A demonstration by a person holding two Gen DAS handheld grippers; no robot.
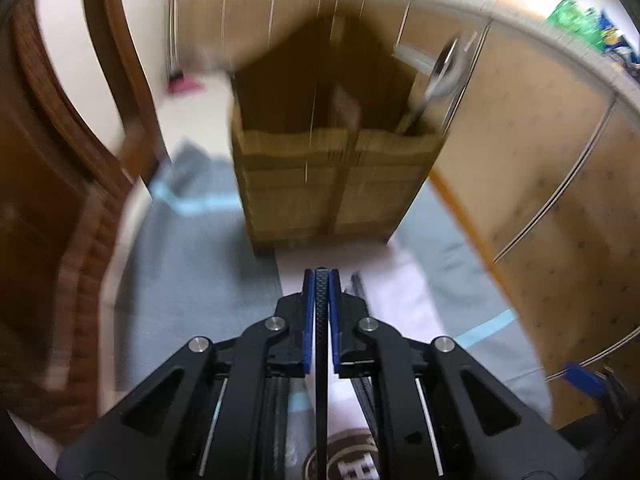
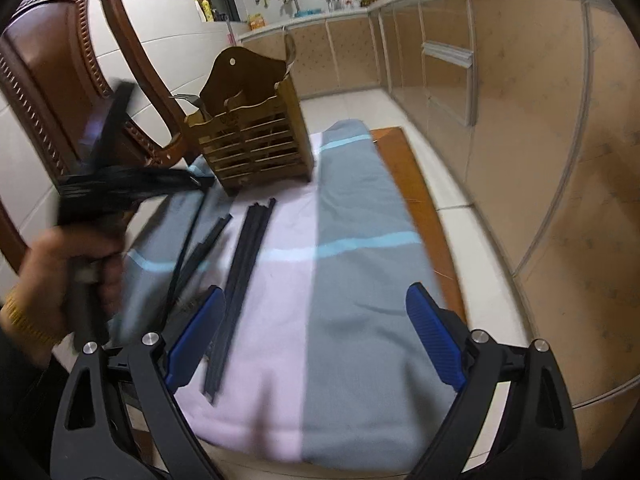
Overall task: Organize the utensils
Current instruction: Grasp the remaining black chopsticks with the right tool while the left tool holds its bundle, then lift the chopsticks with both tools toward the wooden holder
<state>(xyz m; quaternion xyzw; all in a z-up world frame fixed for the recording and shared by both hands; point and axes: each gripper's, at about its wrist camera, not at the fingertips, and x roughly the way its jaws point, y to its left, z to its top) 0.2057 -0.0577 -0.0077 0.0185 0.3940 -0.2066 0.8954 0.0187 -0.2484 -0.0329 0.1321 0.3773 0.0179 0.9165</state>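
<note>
In the left wrist view my left gripper [image 1: 321, 276] is shut on a thin black chopstick [image 1: 321, 344] held upright between its blue pads. It hangs above the cloth, short of the slatted wooden utensil holder [image 1: 336, 168]. A metal spoon [image 1: 440, 68] leans in the holder's right compartment. In the right wrist view my right gripper [image 2: 316, 320] is open and holds nothing, low over the cloth. Several black chopsticks [image 2: 244, 272] lie loose beside its left pad [image 2: 196, 336]. The holder [image 2: 252, 136] stands beyond them with a fork [image 2: 188, 98] in it. The left gripper [image 2: 192, 180] is a blur near the holder.
A striped grey, pink and light-blue cloth [image 2: 352, 220] covers the table. A carved wooden chair [image 2: 60, 60] stands at the left behind the holder. Kitchen cabinets [image 2: 520, 120] run along the right. A person's hand [image 2: 80, 264] grips the left tool. A round brown object [image 1: 352, 460] sits under the left gripper.
</note>
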